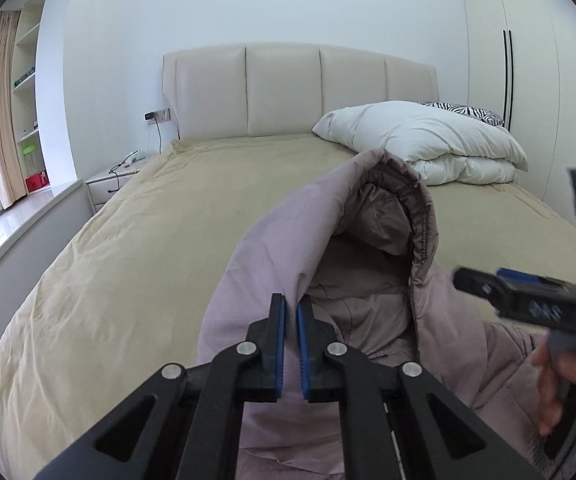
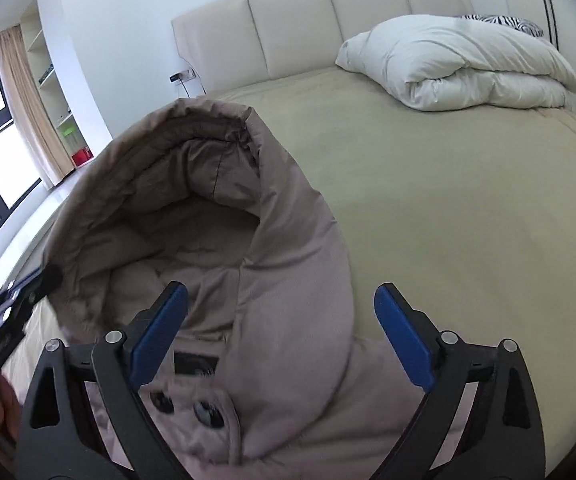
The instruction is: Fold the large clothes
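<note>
Bedroom; the work surface is a bed [image 1: 128, 240] with a tan cover. Nearest the cameras, a dusty-pink padded coat [image 2: 288, 320] lies on the bed, its hood [image 2: 192, 184] raised and open toward the headboard. The left gripper [image 1: 291, 312] has its blue pads nearly together at the edge of the hood; whether cloth is pinched between them cannot be told. The right gripper [image 2: 280, 320] stands wide open over the collar, gripping nothing. Farther back, a folded white duvet [image 1: 428, 140] rests near the padded headboard [image 1: 288, 88].
</note>
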`<state>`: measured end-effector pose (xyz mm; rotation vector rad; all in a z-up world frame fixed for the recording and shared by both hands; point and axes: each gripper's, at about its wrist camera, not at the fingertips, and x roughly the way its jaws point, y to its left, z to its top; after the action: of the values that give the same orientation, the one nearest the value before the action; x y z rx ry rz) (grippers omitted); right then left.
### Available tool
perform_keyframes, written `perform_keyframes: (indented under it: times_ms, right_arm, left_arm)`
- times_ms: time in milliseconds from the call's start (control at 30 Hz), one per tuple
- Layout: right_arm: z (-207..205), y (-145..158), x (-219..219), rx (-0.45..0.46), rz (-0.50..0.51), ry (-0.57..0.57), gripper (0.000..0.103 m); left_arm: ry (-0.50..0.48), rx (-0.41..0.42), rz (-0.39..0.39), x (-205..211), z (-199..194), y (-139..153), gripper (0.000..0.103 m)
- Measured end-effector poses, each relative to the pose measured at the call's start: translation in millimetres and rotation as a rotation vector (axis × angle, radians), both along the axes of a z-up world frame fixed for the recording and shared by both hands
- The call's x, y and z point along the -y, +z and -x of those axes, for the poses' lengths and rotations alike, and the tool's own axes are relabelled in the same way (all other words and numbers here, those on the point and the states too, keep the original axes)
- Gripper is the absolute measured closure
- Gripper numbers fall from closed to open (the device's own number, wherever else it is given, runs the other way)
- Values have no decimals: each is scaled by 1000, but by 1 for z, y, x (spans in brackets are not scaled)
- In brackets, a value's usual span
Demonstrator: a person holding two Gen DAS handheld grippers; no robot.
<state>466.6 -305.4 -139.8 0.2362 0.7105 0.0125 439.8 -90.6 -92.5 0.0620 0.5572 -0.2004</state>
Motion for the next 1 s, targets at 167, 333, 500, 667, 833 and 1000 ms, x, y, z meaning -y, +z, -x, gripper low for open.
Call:
perform_keyframes:
  times_ms: [167, 333, 500, 667, 833, 1000]
  right_arm:
    - [-71, -10, -11, -109, -33, -21, 8]
    - [-98, -41, 3, -259, -141, -90, 72]
    - [-54, -8, 18, -136, -65, -95, 93]
    - [40, 48, 15, 32, 4, -49, 94]
    - [162, 50, -6, 102, 74, 28, 94]
    - [257, -16, -10, -22, 32, 28, 94]
  left_arm:
    - [2, 9, 34, -10, 11, 1, 96]
    - [10, 9, 43, -16, 16, 3, 96]
    - [25, -1, 96, -30, 34, 9, 97]
    - [32, 13, 183, -48, 83, 26, 100]
    - [68, 9, 255, -71, 155, 26, 101]
    - [119, -101, 321, -98, 225, -6, 101]
